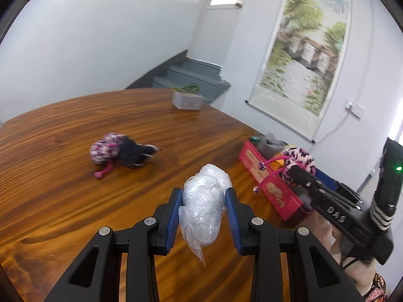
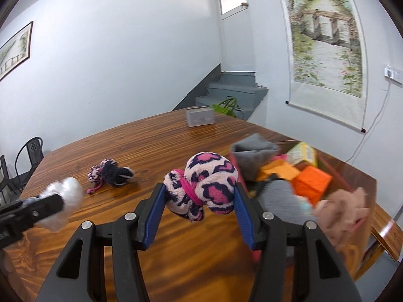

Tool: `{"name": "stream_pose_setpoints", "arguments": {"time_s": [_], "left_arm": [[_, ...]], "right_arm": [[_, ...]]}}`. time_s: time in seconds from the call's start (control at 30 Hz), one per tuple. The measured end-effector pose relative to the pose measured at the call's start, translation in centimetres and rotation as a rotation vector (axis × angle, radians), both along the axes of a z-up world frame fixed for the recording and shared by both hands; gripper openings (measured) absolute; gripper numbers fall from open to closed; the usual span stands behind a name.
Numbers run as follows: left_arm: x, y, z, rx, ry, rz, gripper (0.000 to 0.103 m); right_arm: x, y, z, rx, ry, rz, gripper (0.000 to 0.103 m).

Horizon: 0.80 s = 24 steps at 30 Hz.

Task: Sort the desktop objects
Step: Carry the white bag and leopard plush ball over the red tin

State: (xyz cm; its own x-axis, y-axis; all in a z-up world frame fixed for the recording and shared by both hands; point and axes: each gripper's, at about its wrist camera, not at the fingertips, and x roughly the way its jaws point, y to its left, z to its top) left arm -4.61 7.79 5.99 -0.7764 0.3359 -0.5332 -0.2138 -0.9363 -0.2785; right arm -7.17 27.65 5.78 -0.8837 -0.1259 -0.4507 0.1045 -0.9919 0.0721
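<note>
While grippers hold bundles, sock bundle (image 1: pixel 121 152) beside red box (image 1: pixel 267 176).

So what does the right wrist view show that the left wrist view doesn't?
Right wrist only: black chairs, a framed picture, and the box's orange packs.
Left wrist only: the right gripper's green indicator light.
Both: left gripper shut on the clear plastic bag, right gripper shut on the pink leopard pouch, red box, second pouch, wooden table.

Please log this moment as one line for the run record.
left gripper: shut on plastic bag bundle | right gripper: shut on pink leopard plush | red box: partly filled
</note>
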Motion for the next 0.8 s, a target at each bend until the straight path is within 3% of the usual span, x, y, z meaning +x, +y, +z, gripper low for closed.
{"name": "stream_pose_setpoints", "arguments": {"time_s": [0.47, 0.8], "left_arm": [[-2.3, 12.6, 0.7, 0.006, 0.005, -0.27, 0.036], [-6.5, 18.4, 3.3, -0.042, 0.035, -0.335, 0.036]], "right_arm": [[3.6, 13.4, 2.9, -0.05, 0.032, -0.234, 0.057], [3.2, 16.3, 2.4, -0.092, 0.03, -0.249, 0.057]]}}
